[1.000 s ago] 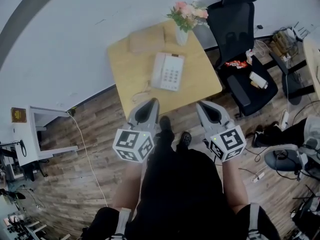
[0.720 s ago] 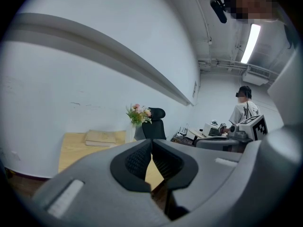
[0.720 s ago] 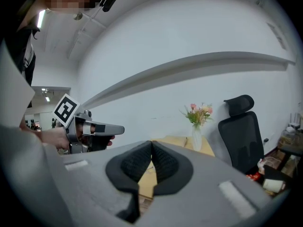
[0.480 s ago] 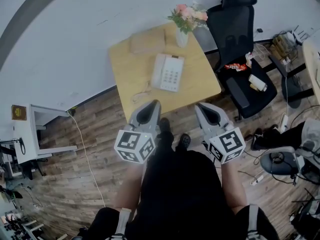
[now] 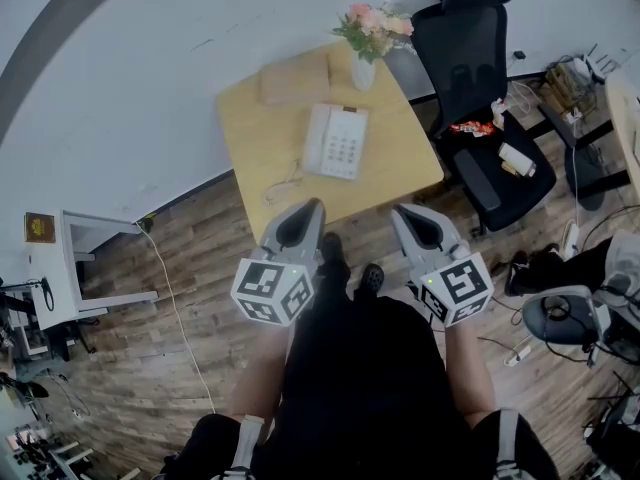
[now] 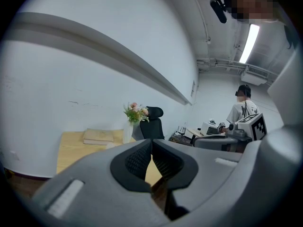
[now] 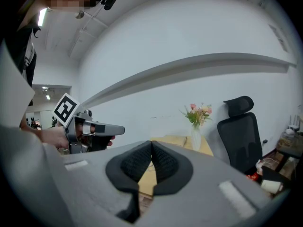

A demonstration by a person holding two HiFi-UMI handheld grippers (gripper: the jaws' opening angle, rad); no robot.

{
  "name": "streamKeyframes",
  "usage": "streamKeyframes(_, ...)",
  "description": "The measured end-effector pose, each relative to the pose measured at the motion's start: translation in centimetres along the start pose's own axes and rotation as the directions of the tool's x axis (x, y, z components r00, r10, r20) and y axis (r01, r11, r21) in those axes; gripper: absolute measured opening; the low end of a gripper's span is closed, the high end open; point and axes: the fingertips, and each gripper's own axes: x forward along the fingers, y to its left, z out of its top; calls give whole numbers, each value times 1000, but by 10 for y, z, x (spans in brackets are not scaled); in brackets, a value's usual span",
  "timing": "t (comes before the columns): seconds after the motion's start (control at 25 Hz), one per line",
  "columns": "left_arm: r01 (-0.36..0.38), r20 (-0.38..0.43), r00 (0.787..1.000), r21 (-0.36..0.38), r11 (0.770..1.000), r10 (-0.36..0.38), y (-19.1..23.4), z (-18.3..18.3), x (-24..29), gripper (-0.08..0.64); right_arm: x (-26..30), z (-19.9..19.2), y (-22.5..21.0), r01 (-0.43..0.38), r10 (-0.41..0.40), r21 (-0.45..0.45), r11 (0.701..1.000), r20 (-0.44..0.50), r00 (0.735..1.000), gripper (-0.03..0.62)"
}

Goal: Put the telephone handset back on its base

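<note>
Little has changed in the last second. The left gripper point(image 5: 306, 208) and right gripper point(image 5: 404, 211) still hang just short of the near edge of the light wooden table point(image 5: 258, 140), each with its jaws pressed together on nothing. The white push-button telephone point(image 5: 338, 143) sits mid-table as before, and its white handset point(image 5: 314, 138) seems to lie along the base's left side. That fits a job finished or one yet to come. Whether the handset is truly seated is too small to tell, and neither gripper view shows it.
</note>
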Motion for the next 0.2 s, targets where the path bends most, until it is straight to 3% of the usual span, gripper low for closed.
streamKeyframes(0.2,3,-4,1000,0,1000,-3,3,0,2,17,2,2,-1,2,-2,-5,1000,-3,1000,3)
